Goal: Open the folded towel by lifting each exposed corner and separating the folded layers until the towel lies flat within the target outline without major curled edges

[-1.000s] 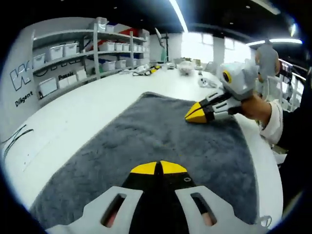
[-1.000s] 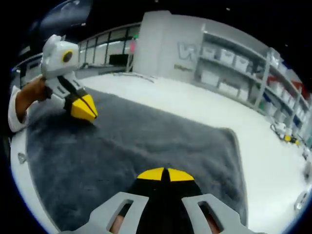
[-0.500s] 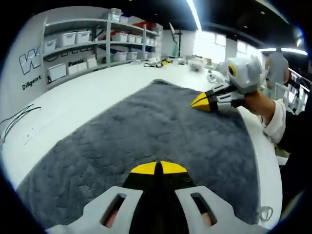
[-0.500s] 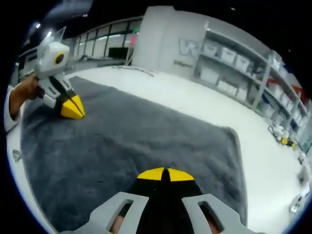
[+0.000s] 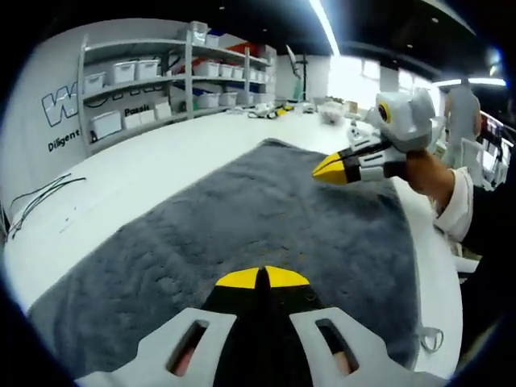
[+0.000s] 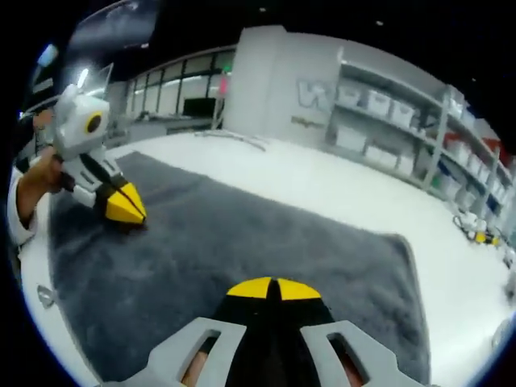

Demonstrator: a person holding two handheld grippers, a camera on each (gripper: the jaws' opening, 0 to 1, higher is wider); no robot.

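Grey towel [image 5: 266, 218] is spread open on the white table [image 5: 153, 173], covering the centre and lower part of both frames; its surface looks flat, with the far edge visible at upper centre of the left gripper view. Small hang loop [image 5: 429, 339] sits at the towel's lower-right corner there.

Left gripper [image 5: 262, 278] at bottom centre, yellow tips pressed together, clenched on nothing, over the towel. It also appears at left in the right gripper view [image 6: 125, 208], tips closed, down at the towel.

Right gripper [image 6: 276, 288] bottom centre, likewise closed and empty; in the left gripper view [image 5: 332, 168] at upper right, held in a hand [image 5: 423, 171].

Shelving with bins [image 5: 153, 89] at upper left.
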